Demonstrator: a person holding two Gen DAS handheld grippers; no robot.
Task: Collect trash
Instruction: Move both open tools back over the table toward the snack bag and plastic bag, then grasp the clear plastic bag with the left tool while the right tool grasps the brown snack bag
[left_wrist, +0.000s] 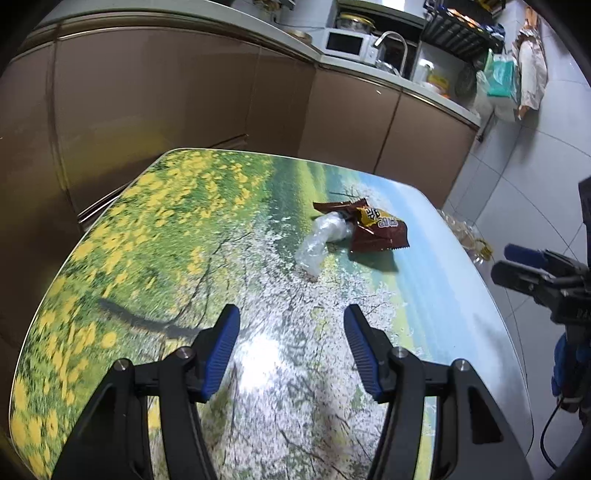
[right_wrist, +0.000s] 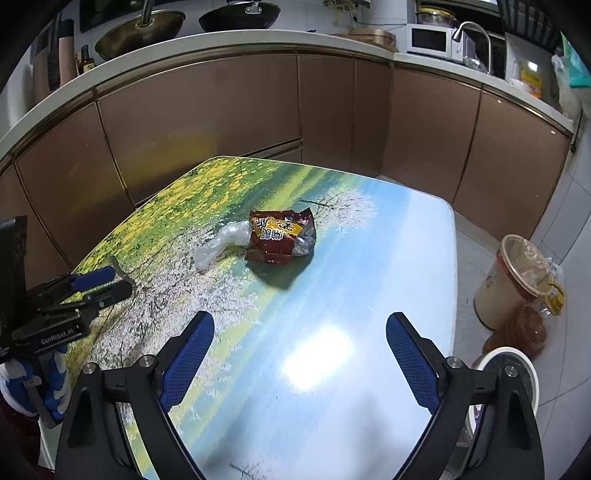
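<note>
A brown and yellow snack wrapper (left_wrist: 376, 229) (right_wrist: 281, 237) lies near the far end of the landscape-print table (left_wrist: 184, 229) (right_wrist: 369, 277). A crumpled clear plastic wrap (left_wrist: 321, 240) (right_wrist: 225, 242) lies against its left side. My left gripper (left_wrist: 291, 317) is open and empty above the near part of the table, short of both items. My right gripper (right_wrist: 300, 323) is open and empty above the table's near right part. The right gripper also shows at the right edge of the left wrist view (left_wrist: 517, 264); the left one shows at the left of the right wrist view (right_wrist: 110, 284).
A lined trash bin (right_wrist: 513, 284) stands on the floor to the right of the table, with a brown bottle (right_wrist: 524, 328) beside it. Brown kitchen cabinets (right_wrist: 221, 110) and a counter with a microwave (right_wrist: 432, 40) run behind the table.
</note>
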